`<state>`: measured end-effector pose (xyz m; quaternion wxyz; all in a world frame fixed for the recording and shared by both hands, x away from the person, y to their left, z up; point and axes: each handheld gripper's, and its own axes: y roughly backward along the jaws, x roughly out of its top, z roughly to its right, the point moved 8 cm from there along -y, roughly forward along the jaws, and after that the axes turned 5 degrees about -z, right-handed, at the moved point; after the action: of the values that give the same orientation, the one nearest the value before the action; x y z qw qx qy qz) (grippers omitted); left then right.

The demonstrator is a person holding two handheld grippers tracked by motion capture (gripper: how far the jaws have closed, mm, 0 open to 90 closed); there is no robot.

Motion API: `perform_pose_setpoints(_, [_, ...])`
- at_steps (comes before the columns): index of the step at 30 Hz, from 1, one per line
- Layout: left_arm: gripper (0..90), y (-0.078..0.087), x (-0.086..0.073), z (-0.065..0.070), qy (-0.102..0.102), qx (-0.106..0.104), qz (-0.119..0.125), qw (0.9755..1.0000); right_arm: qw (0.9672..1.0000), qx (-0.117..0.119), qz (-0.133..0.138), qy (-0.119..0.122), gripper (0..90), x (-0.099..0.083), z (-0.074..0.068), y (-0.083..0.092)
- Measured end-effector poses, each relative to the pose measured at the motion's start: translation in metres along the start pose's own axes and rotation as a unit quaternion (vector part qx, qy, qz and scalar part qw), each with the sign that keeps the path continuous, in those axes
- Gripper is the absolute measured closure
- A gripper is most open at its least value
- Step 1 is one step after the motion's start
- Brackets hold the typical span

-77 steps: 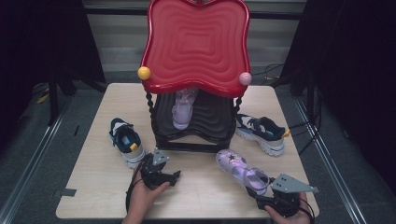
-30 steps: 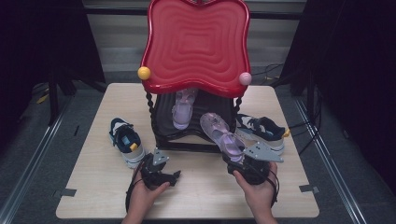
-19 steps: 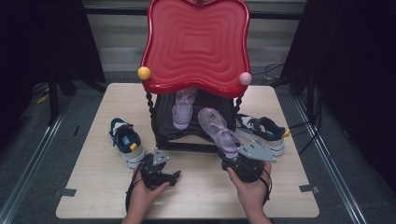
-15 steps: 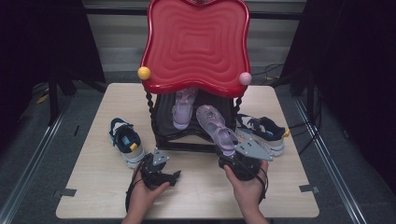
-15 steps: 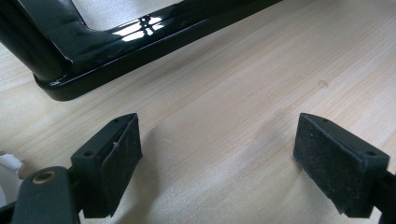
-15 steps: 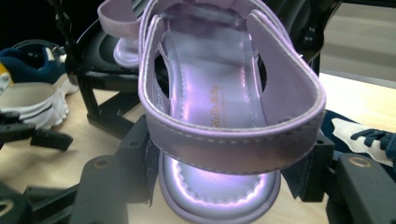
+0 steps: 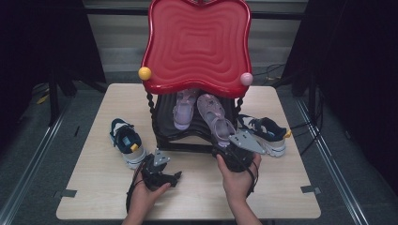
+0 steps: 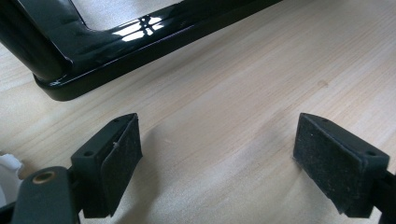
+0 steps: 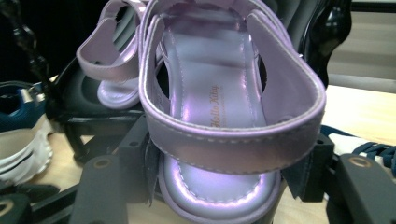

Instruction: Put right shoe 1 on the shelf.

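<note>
The right gripper [image 7: 228, 146] is clamping the heel end of a lilac sandal [image 7: 216, 118], its two black pads pressing on either side of the sole, as the right gripper view shows close up [image 9: 224, 186]. The sandal is pointing away from the person, with its toe reaching onto the black lower shelf [image 7: 187, 133] of a small stand that is carrying a wavy red top [image 7: 197, 42]. A second lilac sandal [image 7: 183, 108] is lying on that shelf just to the left of the held one; in the right gripper view it is showing behind and to the left [image 9: 112, 70]. The left gripper [image 7: 162, 171] is resting low over the wooden tabletop [image 7: 94, 187], in front of the stand's black base rail [image 8: 140, 42], with its jaws standing wide apart and nothing between them [image 8: 217, 163]. A navy and white sneaker [image 7: 126, 141] is sitting on the tabletop to the left of the stand, close to the left gripper, and another sneaker of the same kind [image 7: 265, 133] is sitting to the right of the stand, just beside the right gripper
</note>
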<state>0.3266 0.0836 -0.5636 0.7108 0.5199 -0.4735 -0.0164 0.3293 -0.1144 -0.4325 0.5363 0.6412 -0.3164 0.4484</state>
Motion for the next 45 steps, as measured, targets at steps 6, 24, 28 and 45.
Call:
perform_pose_setpoints(6, [14.8,0.0,0.0,0.001,0.0,-0.002,0.0,1.0,0.9996,-0.018,0.008,-0.02,37.2,0.006,0.0,-0.009])
perform_pose_setpoints(24, [14.8,0.0,0.0,0.001,-0.004,-0.005,0.0,1.0,0.9974,-0.067,0.023,-0.013,37.2,0.02,-0.011,-0.031])
perform_pose_setpoints(28, [14.8,0.0,0.0,0.001,-0.005,-0.005,-0.001,1.0,0.9966,-0.078,0.022,-0.017,37.2,0.022,-0.014,-0.037])
perform_pose_setpoints(45, [15.0,0.0,0.0,0.002,-0.006,-0.007,0.0,1.0,0.9929,-0.104,0.016,-0.054,37.1,0.022,-0.009,-0.065])
